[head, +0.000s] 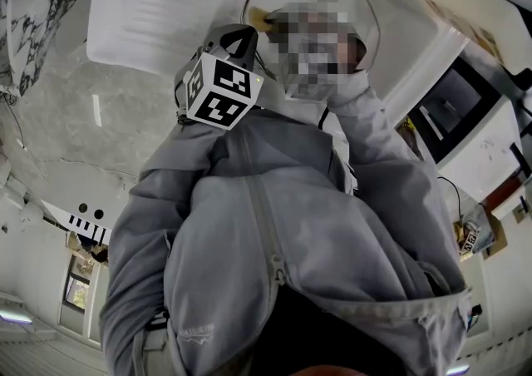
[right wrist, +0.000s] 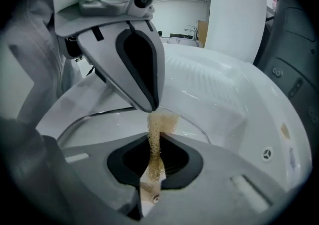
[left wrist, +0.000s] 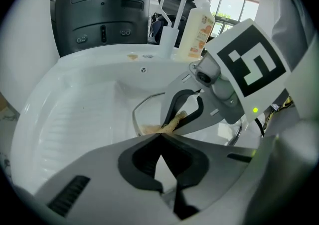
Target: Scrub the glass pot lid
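Nearest in the right gripper view, the right gripper (right wrist: 154, 142) has its smooth grey jaws with dark pads clamped on a tan, coarse mesh scrubber (right wrist: 158, 124). The scrubber is pinched into a narrow strip whose long axis runs straight out along the jaws to the rim of the glass pot lid (right wrist: 184, 127). The lid is clear and round with a thin rim. It sits in the glossy white sink (right wrist: 239, 99), its edge arching up to meet both grippers; how steeply it tilts I cannot tell. The left gripper (left wrist: 159, 137) has its jaws pressed together, tips meeting right at that raised rim beside the scrubber, and whether they pinch the glass is unclear. Behind the basin stand a curved chrome faucet (left wrist: 172, 5), a pale soap bottle (left wrist: 197, 25) and a rounded black appliance (left wrist: 104, 10).
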